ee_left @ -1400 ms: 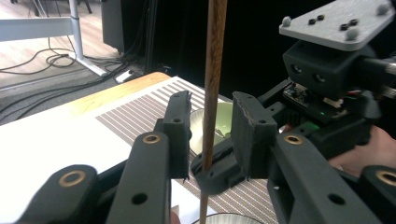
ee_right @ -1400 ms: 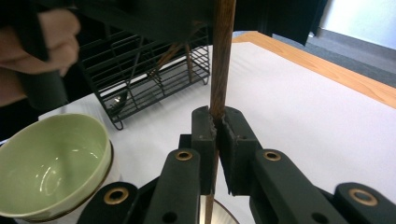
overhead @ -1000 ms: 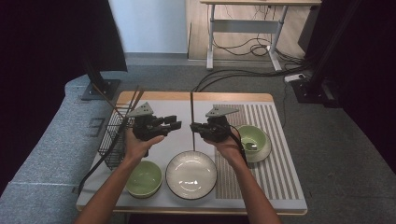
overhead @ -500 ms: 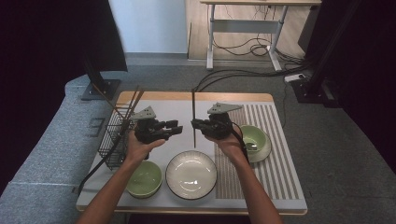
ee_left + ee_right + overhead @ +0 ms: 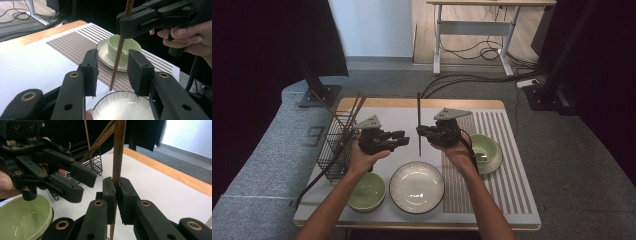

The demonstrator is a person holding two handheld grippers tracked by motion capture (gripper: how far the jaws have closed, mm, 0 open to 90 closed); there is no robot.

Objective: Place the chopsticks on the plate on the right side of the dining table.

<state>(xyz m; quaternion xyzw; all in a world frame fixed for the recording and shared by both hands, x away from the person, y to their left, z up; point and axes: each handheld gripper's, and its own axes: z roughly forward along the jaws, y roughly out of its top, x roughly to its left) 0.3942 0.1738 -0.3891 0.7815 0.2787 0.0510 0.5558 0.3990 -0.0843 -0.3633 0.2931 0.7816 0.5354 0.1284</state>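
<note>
— What sat at the left of the frame, seen from above?

— A wire basket [image 5: 333,145] stood at the left edge of the table [image 5: 402,117], with several chopsticks [image 5: 352,114] leaning out of it toward the upper left. Below it, at the lower left, lay a green bowl [image 5: 367,191].

— And your left gripper?

— My left gripper [image 5: 398,138] hung just right of the basket, left of centre, its jaws apart and holding nothing. In its own view the jaws [image 5: 113,71] stood wide, and the chopstick [image 5: 117,60] showed in the gap between them, farther off; I could not tell whether they touched it.

— Where was that chopstick?

— At the centre of the high view, the chopstick [image 5: 418,125] stood upright, above the table, with its lower tip over the far rim of the white plate [image 5: 417,187]. My right gripper [image 5: 424,132] had it clamped partway along, jaws pressed together on the wood. In its own view my right gripper [image 5: 116,195] showed both pads shut tight on the brown stick [image 5: 118,147].

— And to the right?

— A green cup [image 5: 482,148] on a saucer [image 5: 494,162] sat on the striped mat [image 5: 507,150] at the right of centre, just beside my right hand [image 5: 457,152].
</note>
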